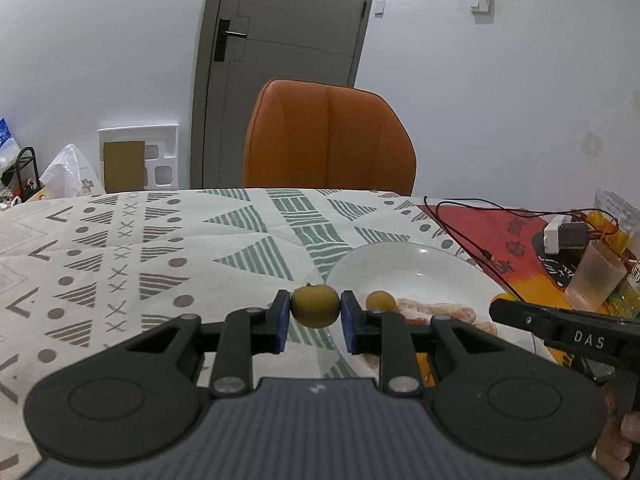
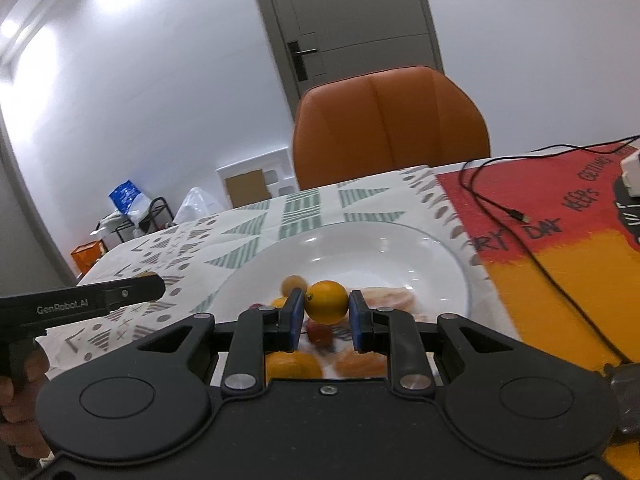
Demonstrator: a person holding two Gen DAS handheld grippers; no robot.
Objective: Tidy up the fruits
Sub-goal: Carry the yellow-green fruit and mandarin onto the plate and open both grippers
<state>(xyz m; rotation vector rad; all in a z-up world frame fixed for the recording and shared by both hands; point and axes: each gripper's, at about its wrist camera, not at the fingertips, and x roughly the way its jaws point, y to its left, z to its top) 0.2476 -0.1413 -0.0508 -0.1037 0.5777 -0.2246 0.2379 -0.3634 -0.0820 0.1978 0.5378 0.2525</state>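
Observation:
My left gripper point(image 1: 314, 314) is shut on a small greenish-yellow kumquat point(image 1: 314, 306), held above the patterned tablecloth just left of the white plate point(image 1: 404, 264). My right gripper point(image 2: 326, 312) is shut on an orange kumquat point(image 2: 326, 302) over the same plate point(image 2: 360, 248). In the plate lie another small kumquat point(image 2: 294, 284), peeled tangerine segments point(image 2: 388, 296), a whole orange fruit point(image 2: 292, 364) and a red fruit point(image 2: 318, 330) partly hidden behind the right gripper. The right gripper's side point(image 1: 560, 332) shows at the right of the left wrist view; the left gripper's side point(image 2: 80, 304) shows at the left of the right wrist view.
An orange chair point(image 1: 328, 136) stands behind the table. A red and yellow mat point(image 2: 560, 232) with a black cable point(image 2: 496, 204) lies right of the plate. A frosted glass point(image 1: 596, 280) and a white adapter point(image 1: 556, 234) sit at the far right.

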